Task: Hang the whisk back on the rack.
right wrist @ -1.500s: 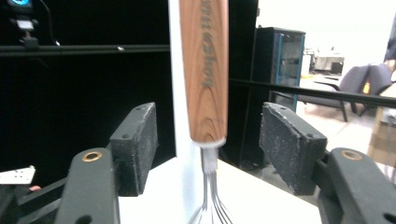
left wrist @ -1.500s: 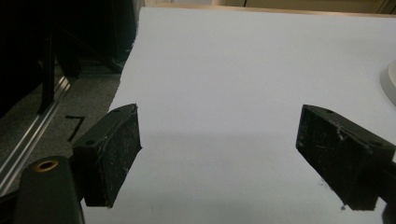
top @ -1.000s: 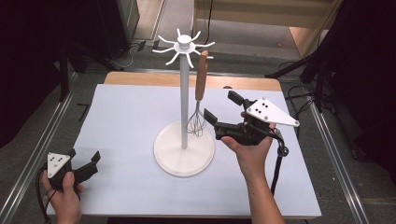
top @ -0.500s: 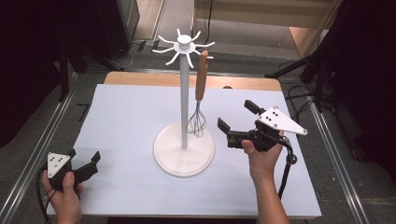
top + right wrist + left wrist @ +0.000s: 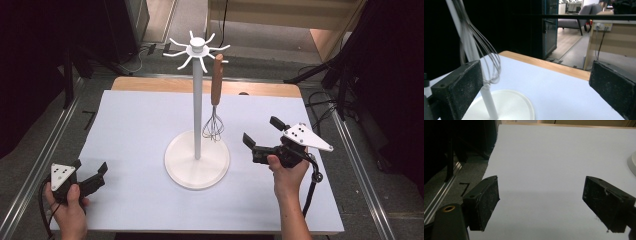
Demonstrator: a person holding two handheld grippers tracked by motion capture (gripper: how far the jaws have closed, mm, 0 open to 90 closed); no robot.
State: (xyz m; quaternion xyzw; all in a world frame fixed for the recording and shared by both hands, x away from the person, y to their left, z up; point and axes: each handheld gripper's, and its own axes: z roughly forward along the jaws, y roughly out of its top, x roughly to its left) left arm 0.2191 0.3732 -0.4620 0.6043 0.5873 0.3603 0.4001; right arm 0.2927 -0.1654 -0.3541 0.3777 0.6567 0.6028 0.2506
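A white hook stand (image 5: 197, 107) rises from a round base (image 5: 197, 161) in the middle of the table. A whisk (image 5: 215, 100) with a wooden handle hangs from one of its hooks, wire head down just above the base; its wires (image 5: 482, 50) blur at the left of the right gripper view. My right gripper (image 5: 261, 133) is open, to the right of the base, with nothing between its wide-apart jaws. My left gripper (image 5: 91, 172) rests open near the table's front left corner, jaws spread over bare white surface (image 5: 541, 177).
The white table (image 5: 130, 125) has a wooden strip along its far edge (image 5: 150, 84). Metal rails (image 5: 45, 160) run along both sides. Dark stands and cables lie on the floor beyond the right edge (image 5: 345, 100).
My right gripper has drawn back from the whisk, moving right and toward the near edge. The whisk stays hanging on the hook. The left gripper has not moved.
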